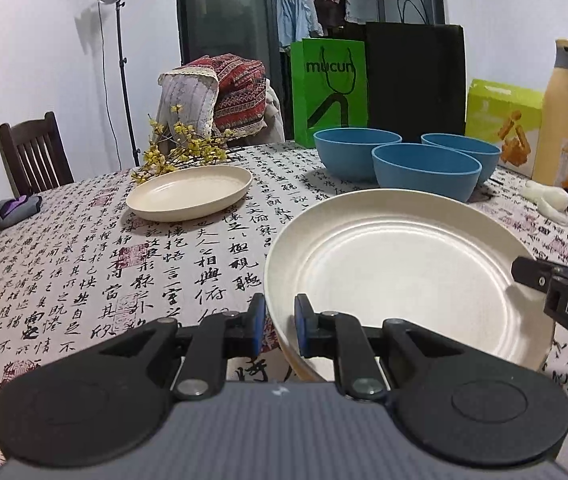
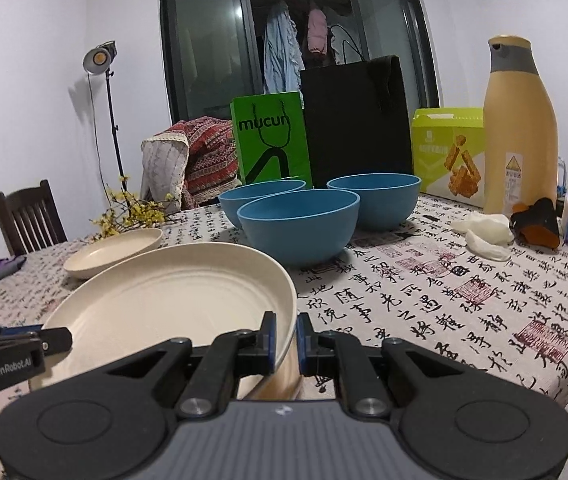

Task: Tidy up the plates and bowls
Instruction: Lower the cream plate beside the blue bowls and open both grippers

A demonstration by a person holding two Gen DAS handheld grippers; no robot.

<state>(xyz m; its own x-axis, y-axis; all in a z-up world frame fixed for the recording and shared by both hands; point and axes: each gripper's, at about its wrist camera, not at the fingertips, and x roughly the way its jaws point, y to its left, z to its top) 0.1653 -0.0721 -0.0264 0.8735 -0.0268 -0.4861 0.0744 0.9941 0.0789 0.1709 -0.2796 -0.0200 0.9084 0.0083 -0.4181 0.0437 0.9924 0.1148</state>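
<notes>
Two grippers' jaws clamp the near plate (image 1: 396,272); green bag (image 1: 330,92) reads "mucun", grippers "GenRobot.AI", "DAS".

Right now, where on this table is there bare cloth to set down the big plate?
Bare cloth lies left of the big plate, below the small plate, and on the near right, in front of the white glove. The far side is crowded: three blue bowls, bags, snack box, and bottle.
</notes>
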